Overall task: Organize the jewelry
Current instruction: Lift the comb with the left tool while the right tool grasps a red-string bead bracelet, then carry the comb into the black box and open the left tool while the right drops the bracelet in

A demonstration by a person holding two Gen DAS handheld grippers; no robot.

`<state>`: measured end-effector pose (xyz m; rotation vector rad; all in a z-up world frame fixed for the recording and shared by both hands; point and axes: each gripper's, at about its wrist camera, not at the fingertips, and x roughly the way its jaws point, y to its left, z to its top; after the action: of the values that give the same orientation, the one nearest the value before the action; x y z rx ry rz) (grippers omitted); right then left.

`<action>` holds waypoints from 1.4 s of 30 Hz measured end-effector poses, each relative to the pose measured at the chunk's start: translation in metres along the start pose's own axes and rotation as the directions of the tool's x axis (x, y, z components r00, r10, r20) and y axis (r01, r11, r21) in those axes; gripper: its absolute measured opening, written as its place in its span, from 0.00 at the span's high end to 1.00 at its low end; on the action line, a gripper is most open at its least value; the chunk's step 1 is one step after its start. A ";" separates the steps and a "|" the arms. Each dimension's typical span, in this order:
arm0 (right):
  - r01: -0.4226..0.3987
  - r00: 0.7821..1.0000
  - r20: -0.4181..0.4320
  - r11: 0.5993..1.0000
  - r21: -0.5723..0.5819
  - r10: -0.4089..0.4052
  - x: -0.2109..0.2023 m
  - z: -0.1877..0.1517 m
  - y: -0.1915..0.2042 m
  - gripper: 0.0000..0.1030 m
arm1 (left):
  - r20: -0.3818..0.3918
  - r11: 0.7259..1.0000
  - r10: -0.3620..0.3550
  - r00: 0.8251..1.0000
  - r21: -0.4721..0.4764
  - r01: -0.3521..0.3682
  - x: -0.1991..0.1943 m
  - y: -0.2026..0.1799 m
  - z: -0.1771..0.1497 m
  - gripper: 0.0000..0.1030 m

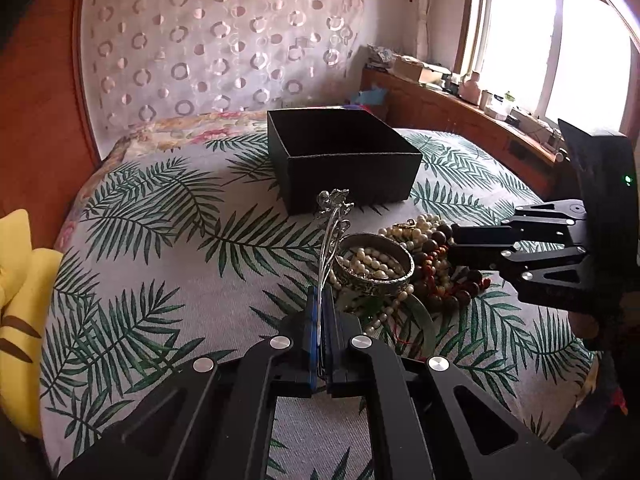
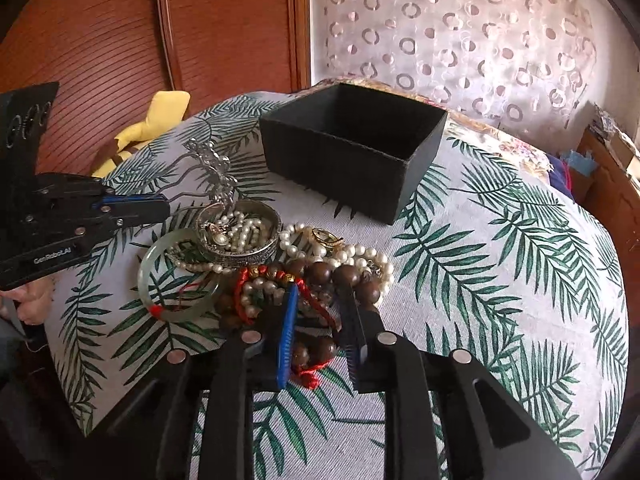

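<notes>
My left gripper [image 1: 320, 300] is shut on a silver hair comb [image 1: 332, 220], holding it by its prongs above the jewelry pile; the comb also shows in the right wrist view [image 2: 212, 172]. An open black box [image 1: 340, 156] stands behind the pile on the bed, also in the right wrist view [image 2: 352, 148]. The pile holds a silver bangle [image 2: 240, 232] with pearls, a jade bangle [image 2: 176, 276], pearl strands [image 2: 352, 252] and brown wooden beads [image 2: 320, 274]. My right gripper [image 2: 320, 300] is partly open, its fingers down in the wooden beads and red cord.
A leaf-print bedspread [image 1: 160, 240] covers the bed. A yellow plush toy [image 1: 20, 300] lies at the left edge. A wooden headboard shelf [image 1: 460, 104] with clutter runs under the window. A wooden wardrobe [image 2: 160, 40] stands behind.
</notes>
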<state>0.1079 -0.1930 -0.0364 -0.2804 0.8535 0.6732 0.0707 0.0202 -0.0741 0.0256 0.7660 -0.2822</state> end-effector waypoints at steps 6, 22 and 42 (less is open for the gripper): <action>-0.050 0.997 -0.053 0.999 0.003 0.050 0.011 0.011 -0.002 0.77 | 0.001 1.000 -0.001 1.000 -0.002 0.001 0.000 0.000 0.000 0.99; -0.081 0.994 0.079 0.997 0.010 0.080 -0.028 0.023 0.002 0.98 | 0.013 1.000 0.000 1.000 -0.005 0.000 -0.004 0.000 0.000 0.99; 0.037 0.976 0.211 0.999 0.038 -0.044 -0.040 0.080 -0.034 0.98 | 0.135 0.999 0.001 0.991 0.032 -0.006 -0.011 -0.014 0.058 0.99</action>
<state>0.1593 -0.1973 0.0438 -0.1904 0.6531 0.6375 0.0989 0.0019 -0.0229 0.0376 0.6264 -0.2900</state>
